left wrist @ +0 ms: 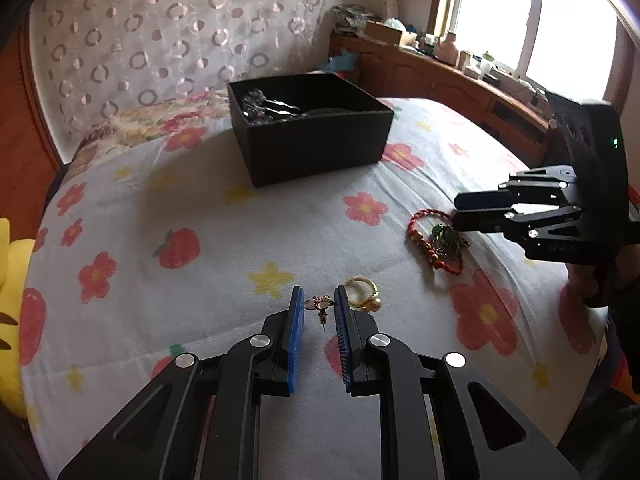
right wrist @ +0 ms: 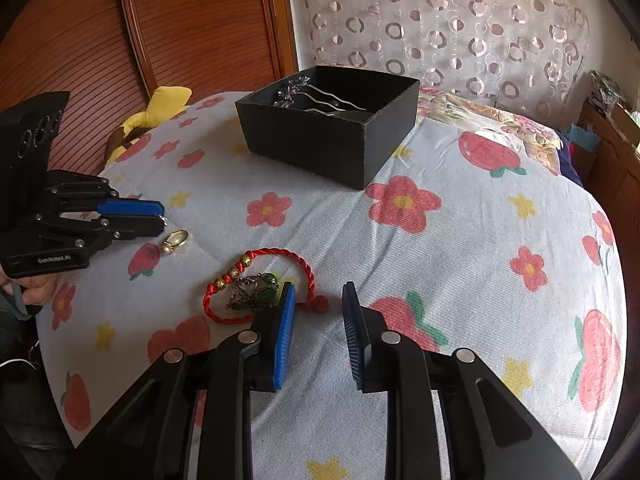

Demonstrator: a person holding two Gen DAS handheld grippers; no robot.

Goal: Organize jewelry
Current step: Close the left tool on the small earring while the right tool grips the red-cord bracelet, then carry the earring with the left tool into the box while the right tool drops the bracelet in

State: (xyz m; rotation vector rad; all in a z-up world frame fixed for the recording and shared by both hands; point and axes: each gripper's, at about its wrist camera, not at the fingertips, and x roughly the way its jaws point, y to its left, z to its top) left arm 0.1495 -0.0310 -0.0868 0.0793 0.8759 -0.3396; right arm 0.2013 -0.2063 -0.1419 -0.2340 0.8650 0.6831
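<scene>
My left gripper is shut on a small gold earring, its blue pads pressing the flower-shaped top just above the floral sheet. A gold ring with a pearl lies just to its right. In the right wrist view the left gripper sits beside that ring. My right gripper stands open over a red cord bracelet with gold beads. The bracelet's knot lies between the tips, untouched. A green wire pendant rests inside the bracelet loop. A black box farther back holds hairpins.
Everything lies on a bed with a floral sheet. A yellow plush toy sits at the bed's far left by a wooden headboard. A cluttered wooden cabinet runs under the window. A hand holds the left gripper.
</scene>
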